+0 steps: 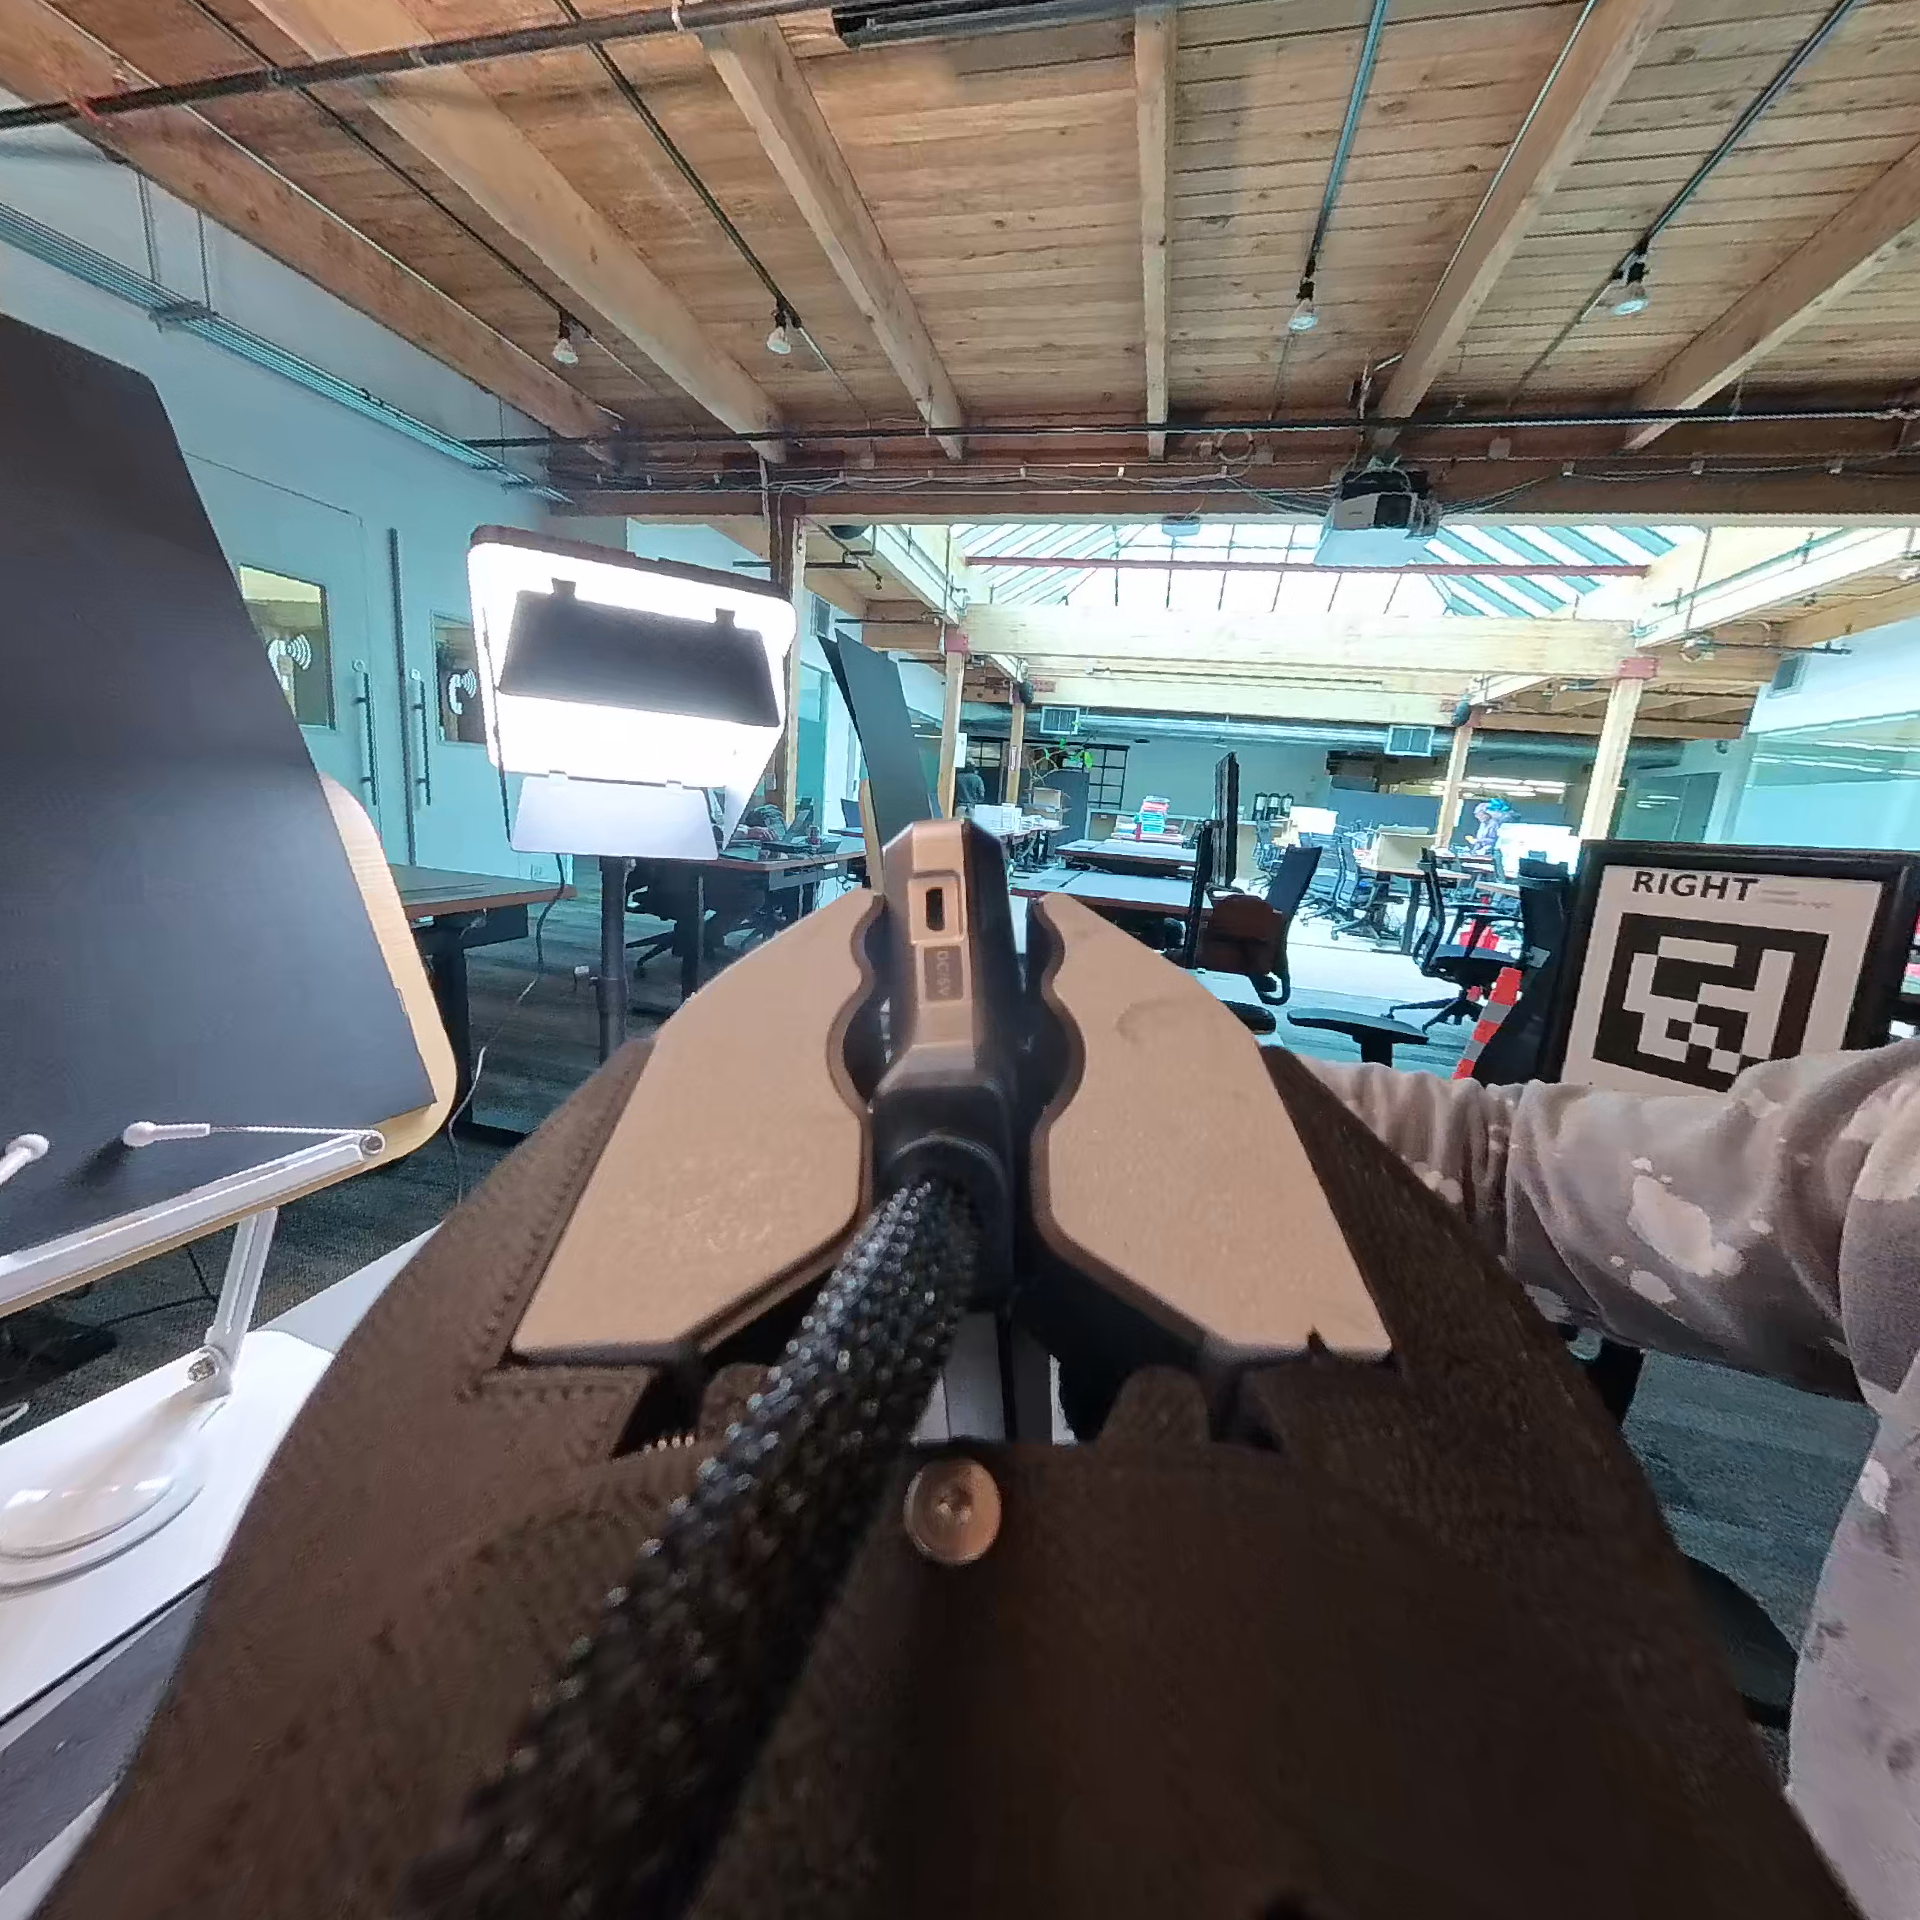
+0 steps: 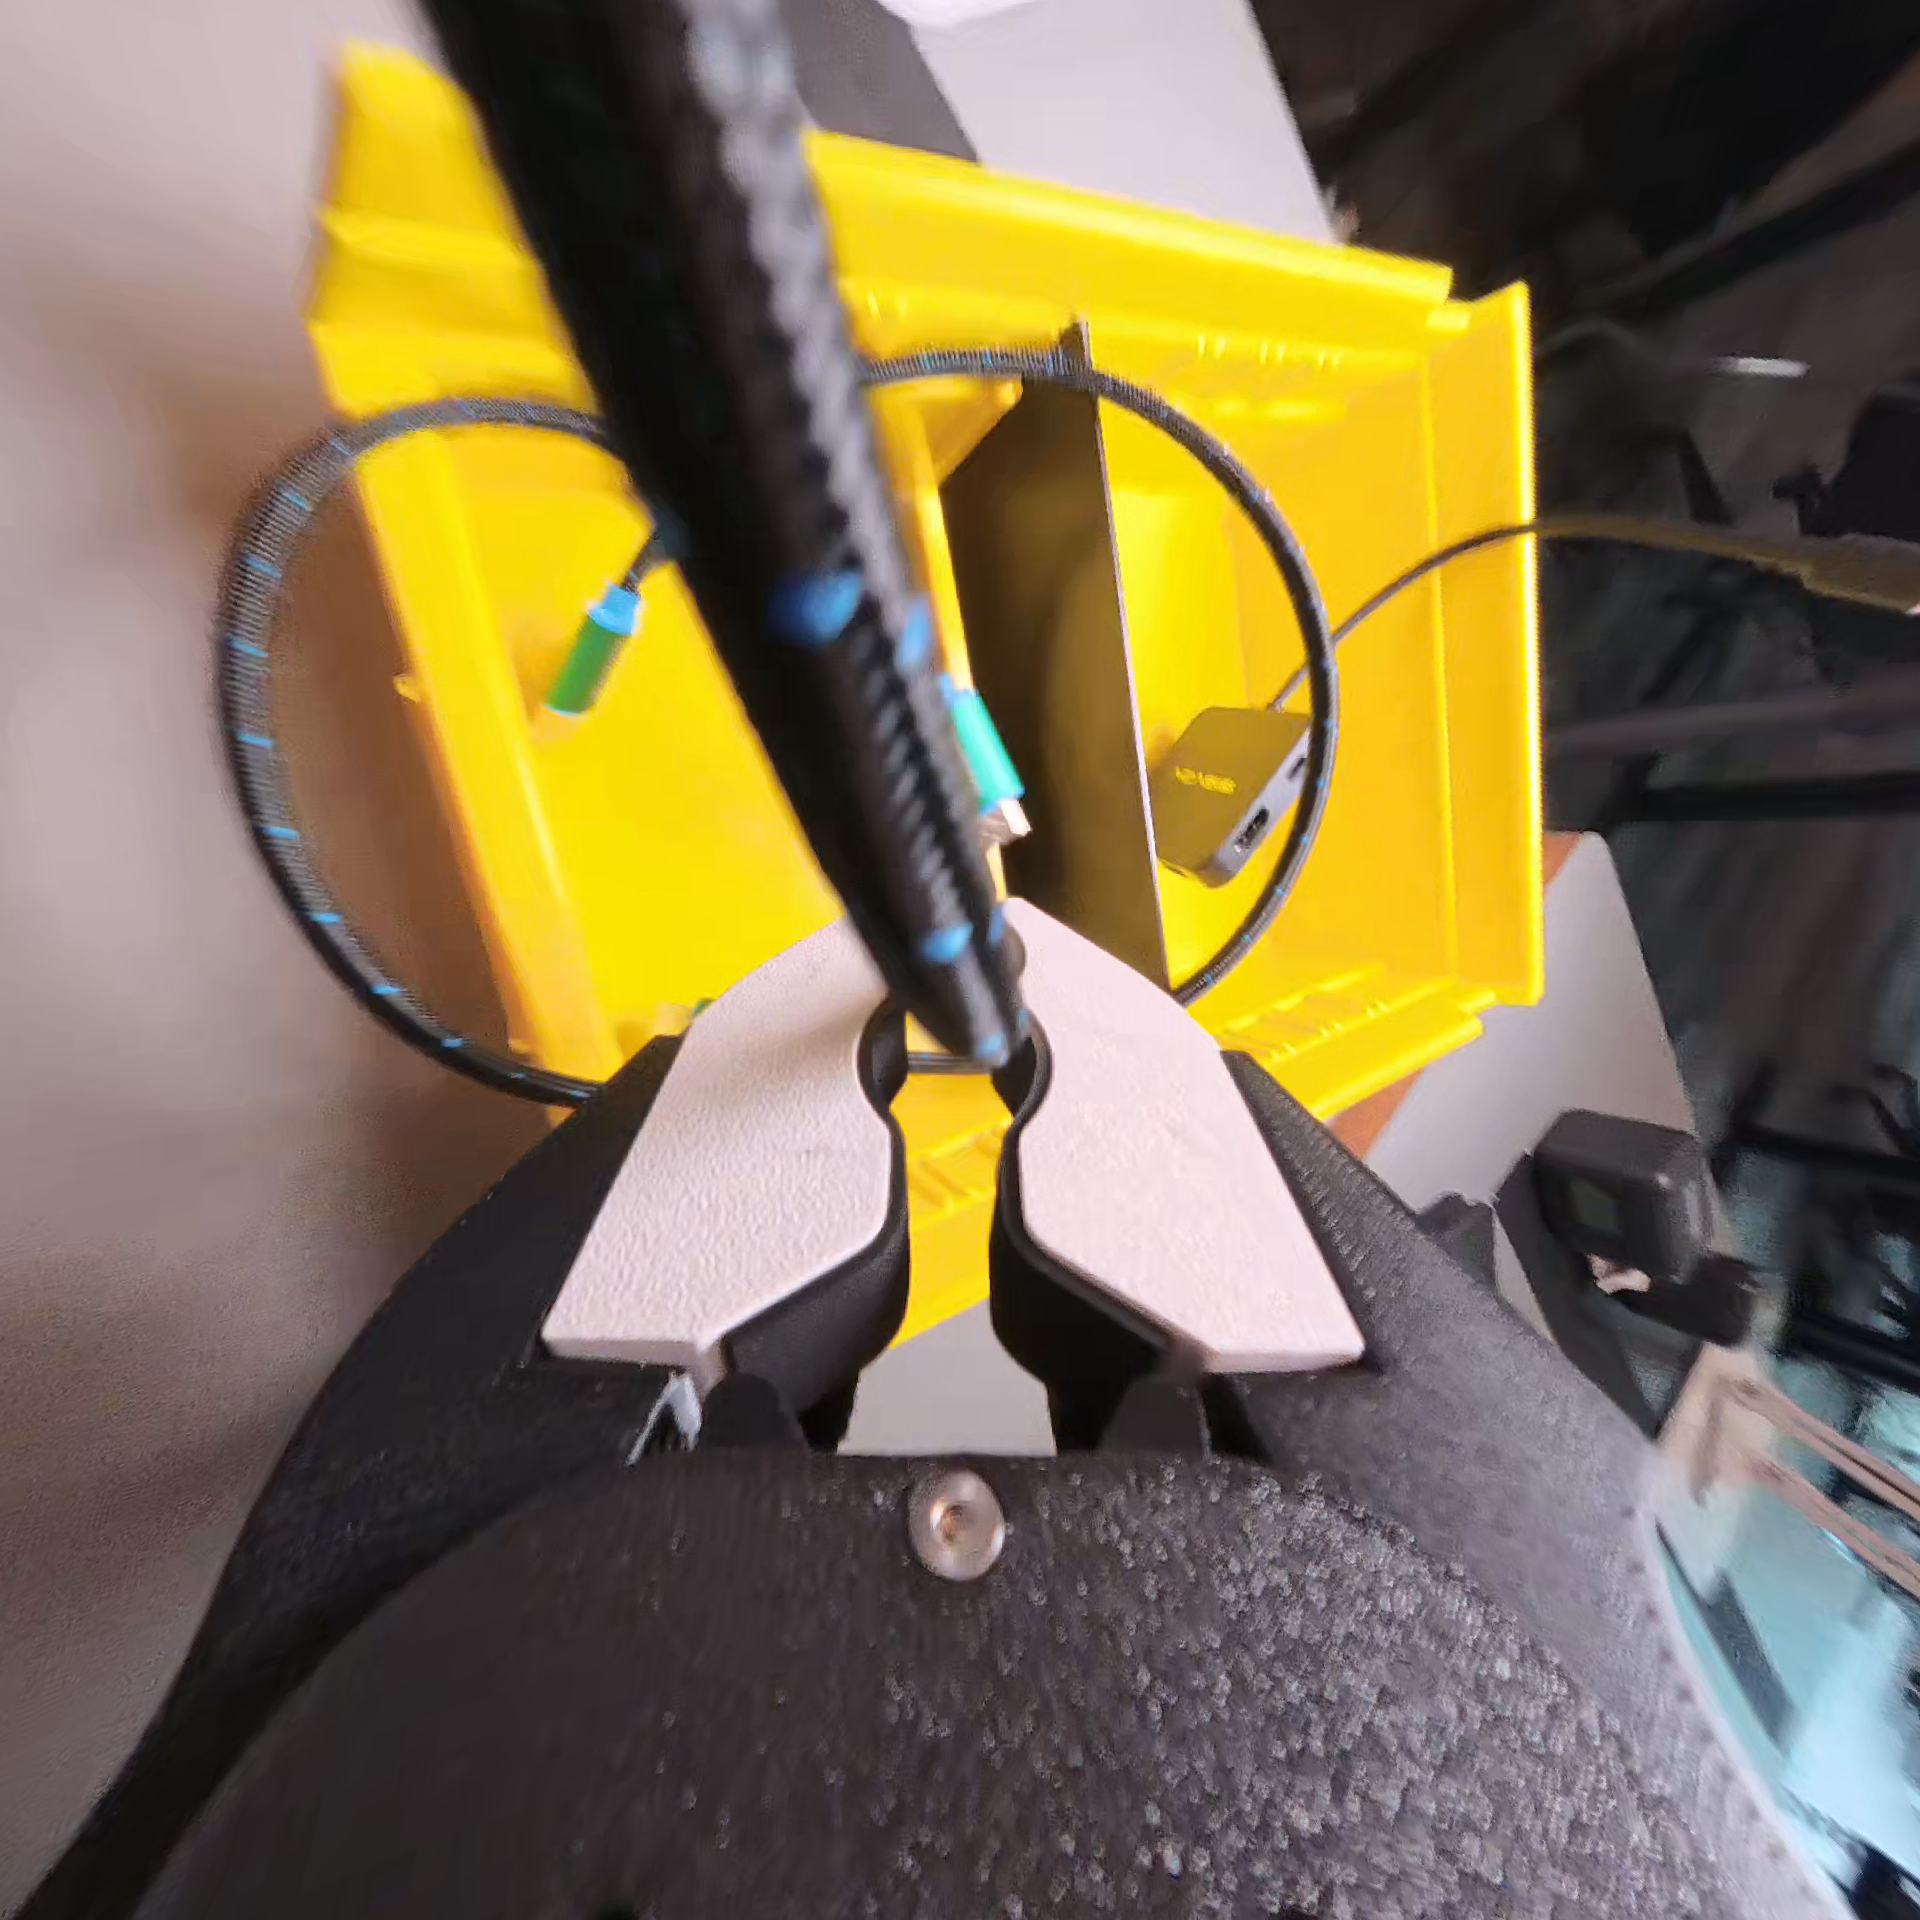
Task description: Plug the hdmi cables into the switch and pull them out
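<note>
In the left wrist view my left gripper [image 1: 943,935] is shut on a grey HDMI switch [image 1: 940,914], held up in the air and pointing out into the room. A black plug [image 1: 943,1127] sits in the switch's near end, and its braided cable [image 1: 790,1455] runs back towards the camera. In the right wrist view my right gripper [image 2: 954,961] is shut on a black braided cable with blue flecks [image 2: 935,894], above a yellow bin [image 2: 1143,281]. A green-sleeved connector [image 2: 982,758] hangs beside that cable. Another green connector [image 2: 590,660] lies in the bin's left compartment.
A dark divider [image 2: 1060,665] splits the bin; a small grey adapter hub [image 2: 1231,790] with a thin cable lies in the right compartment. A cable loop [image 2: 249,727] spills over the bin's left side. A person's sleeve [image 1: 1662,1226], a black board on a white stand [image 1: 156,831] and a lit lamp panel [image 1: 634,675] surround the left gripper.
</note>
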### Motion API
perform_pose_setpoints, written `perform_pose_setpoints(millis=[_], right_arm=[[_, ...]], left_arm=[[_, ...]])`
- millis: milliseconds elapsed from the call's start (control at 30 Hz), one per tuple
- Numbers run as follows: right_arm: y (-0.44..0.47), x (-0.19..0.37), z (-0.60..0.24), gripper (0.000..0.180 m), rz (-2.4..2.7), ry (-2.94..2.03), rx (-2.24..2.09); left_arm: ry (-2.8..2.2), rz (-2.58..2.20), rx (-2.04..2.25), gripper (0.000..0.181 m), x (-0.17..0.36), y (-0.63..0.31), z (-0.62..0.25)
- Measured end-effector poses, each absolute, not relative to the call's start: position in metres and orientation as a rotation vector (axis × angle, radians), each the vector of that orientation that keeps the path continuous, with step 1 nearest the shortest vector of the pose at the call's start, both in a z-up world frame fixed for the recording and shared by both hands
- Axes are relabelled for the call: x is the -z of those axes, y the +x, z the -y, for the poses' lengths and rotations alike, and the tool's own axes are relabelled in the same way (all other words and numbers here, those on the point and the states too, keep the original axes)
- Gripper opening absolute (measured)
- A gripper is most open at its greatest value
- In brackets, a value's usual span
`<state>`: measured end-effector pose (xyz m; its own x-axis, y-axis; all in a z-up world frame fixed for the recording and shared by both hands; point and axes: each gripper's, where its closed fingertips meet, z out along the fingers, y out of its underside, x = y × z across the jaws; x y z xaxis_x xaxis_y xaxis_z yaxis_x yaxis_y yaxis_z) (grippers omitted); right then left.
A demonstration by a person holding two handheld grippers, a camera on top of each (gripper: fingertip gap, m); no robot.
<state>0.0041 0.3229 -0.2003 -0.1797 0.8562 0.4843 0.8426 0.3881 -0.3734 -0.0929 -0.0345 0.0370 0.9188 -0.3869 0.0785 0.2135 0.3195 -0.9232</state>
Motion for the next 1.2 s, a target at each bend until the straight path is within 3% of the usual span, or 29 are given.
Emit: perform_pose_setpoints(millis=[167, 300, 467, 800, 1033, 1200], right_arm=[[0.010, 0.225, -0.343, 0.012, 2.112, -1.535, 0.163], [0.009, 0.211, -0.321, 0.045, 2.163, -1.601, -0.107], [0.020, 0.175, -0.287, 0.063, 2.241, -1.519, -0.328], [-0.021, 0.096, -0.176, 0.051, 2.121, -1.169, -0.920], [-0.039, 0.087, -0.064, 0.050, 2.220, -0.958, -1.317], [-0.040, 0.099, -0.024, 0.040, 2.354, -0.893, -1.343]], left_arm=[[-1.212, -0.144, 0.395, 0.025, -0.033, -0.099, 0.032], [-1.251, -0.100, 0.407, 0.025, -0.024, -0.108, 0.027], [-1.301, -0.049, 0.432, 0.025, -0.012, -0.123, 0.019], [-1.600, -0.117, 0.535, 0.025, 0.052, -0.102, -0.023], [-1.858, -0.392, 0.535, 0.025, 0.102, -0.045, -0.038], [-1.999, -0.569, 0.455, 0.025, 0.127, -0.023, -0.032]])
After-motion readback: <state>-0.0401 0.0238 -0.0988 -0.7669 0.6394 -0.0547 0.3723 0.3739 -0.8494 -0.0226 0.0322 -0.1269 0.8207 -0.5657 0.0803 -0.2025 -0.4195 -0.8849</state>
